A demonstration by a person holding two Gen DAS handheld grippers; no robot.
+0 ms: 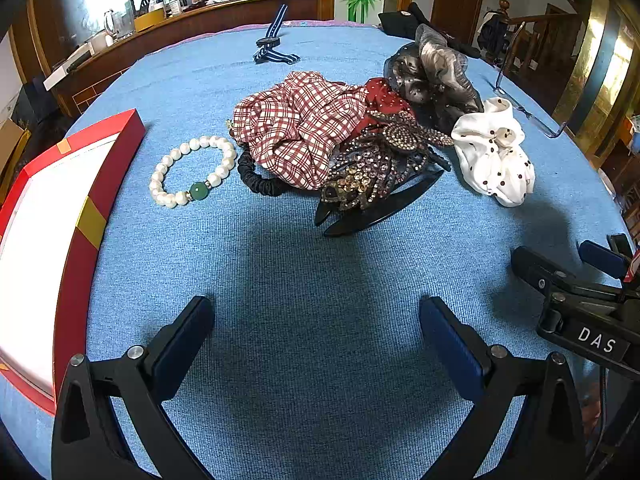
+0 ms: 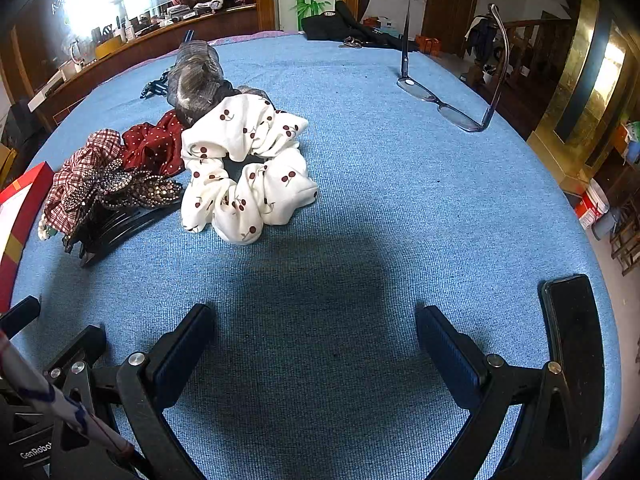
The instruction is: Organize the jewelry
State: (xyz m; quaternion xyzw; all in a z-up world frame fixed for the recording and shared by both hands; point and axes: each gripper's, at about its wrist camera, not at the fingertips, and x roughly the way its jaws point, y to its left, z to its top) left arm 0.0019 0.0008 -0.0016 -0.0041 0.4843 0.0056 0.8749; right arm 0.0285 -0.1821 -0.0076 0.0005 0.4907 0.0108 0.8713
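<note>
In the left wrist view the red box (image 1: 68,216) at the worktop's left edge is cut off by the picture's edge, its white inside washed out to a blank glare. The black scrunchie (image 1: 256,178) lies mostly hidden under the red checked scrunchie (image 1: 296,128). In the right wrist view the pearl bracelet (image 2: 46,232) shows only a few beads behind the jewelled hair clip (image 2: 116,196), and the phone (image 2: 576,356) at the worktop's right edge is partly covered by a gripper finger.

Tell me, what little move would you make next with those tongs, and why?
Probably ease the left tongs forward toward the pearl bracelet. Both tongs are open and empty above the blue cloth, and the bracelet lies alone, clear of the tangled pile of scrunchies, right beside the open red box. That makes it the easiest first piece to lift in.
</note>
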